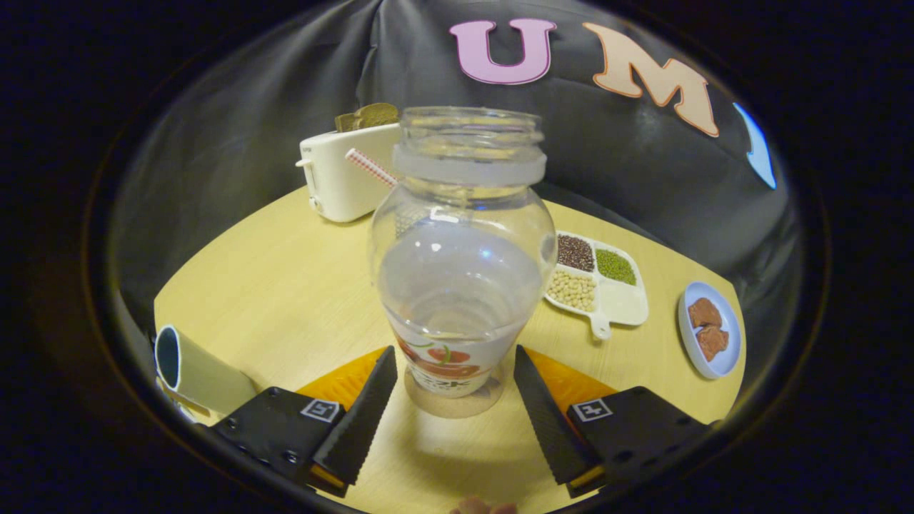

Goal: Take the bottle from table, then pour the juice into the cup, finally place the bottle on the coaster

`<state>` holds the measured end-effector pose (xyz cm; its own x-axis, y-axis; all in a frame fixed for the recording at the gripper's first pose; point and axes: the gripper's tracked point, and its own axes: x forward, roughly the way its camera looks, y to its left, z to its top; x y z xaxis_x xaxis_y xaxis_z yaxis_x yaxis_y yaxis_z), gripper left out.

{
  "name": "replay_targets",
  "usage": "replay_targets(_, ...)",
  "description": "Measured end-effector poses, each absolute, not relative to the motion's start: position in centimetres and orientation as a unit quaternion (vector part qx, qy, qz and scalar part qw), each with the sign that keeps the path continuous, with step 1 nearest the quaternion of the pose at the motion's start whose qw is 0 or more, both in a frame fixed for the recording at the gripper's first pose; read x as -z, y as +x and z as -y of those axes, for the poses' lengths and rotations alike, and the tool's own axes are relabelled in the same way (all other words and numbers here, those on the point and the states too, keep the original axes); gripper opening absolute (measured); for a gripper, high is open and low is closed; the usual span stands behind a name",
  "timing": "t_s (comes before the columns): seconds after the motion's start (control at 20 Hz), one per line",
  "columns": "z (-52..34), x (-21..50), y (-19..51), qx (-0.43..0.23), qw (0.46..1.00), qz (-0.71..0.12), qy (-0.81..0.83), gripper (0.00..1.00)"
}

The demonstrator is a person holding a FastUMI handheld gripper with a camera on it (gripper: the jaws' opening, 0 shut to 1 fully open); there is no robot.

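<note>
A clear, uncapped bottle (460,264) with a red fruit label stands upright on a round tan coaster (457,407). It sits on the pale wooden table (285,285), between my fingers. My gripper (453,360) is open. One finger (360,414) flanks the bottle's base on the left and the other on the right, each with a thin gap to the label. The lower part of the bottle looks cloudy, and I cannot tell how much liquid it holds. A pale cup (193,371) with a dark inside stands to the left of the left finger.
A white toaster (343,178) with bread in it and a red-striped straw (371,168) are beyond the bottle at the back left. A white divided dish (600,282) of beans lies to the right, and a blue plate (710,328) with brown pieces lies further right near the table edge.
</note>
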<state>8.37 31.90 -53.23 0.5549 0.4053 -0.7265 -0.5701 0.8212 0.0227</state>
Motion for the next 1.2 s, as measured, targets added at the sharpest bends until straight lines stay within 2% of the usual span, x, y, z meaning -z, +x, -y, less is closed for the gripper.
replay_targets(0.7, -28.1, 51.1, 3.9, -0.272, 0.877, -0.379, -0.111, 1.0)
replay_targets(1.2, -21.9, 39.7, -0.6, -0.216, 0.923, -0.317, -0.042, 1.0)
